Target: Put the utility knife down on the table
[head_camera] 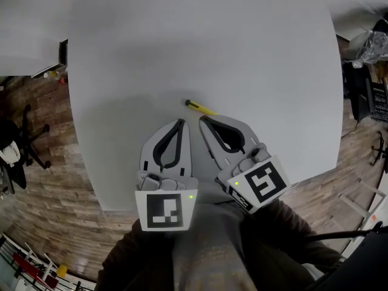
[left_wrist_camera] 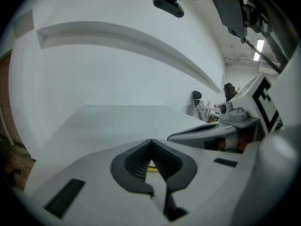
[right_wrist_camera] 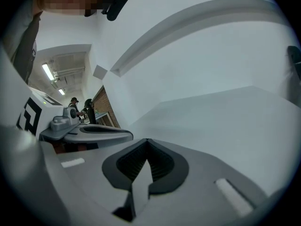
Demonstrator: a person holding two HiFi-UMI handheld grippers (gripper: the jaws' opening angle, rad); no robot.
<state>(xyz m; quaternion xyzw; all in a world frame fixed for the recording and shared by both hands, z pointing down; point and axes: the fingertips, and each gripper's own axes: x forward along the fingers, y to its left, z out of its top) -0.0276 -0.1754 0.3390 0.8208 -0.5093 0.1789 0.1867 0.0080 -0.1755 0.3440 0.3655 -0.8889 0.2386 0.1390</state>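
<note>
A yellow utility knife (head_camera: 200,107) with a dark end lies flat on the grey table (head_camera: 200,53), free of both grippers. My left gripper (head_camera: 180,122) sits just short of it, jaws shut and empty. My right gripper (head_camera: 202,120) lies beside it, tips close to the knife's near side, also shut on nothing. In the left gripper view a sliver of the yellow knife (left_wrist_camera: 151,168) shows through the gap behind the closed jaws (left_wrist_camera: 151,141). The right gripper view shows its own closed jaws (right_wrist_camera: 147,141) and bare tabletop beyond.
The table's near edge (head_camera: 121,208) runs just behind the grippers, over wood flooring. Office chairs (head_camera: 24,138) stand at the left, cluttered shelves (head_camera: 370,59) at the right. A white wall rises beyond the table's far side.
</note>
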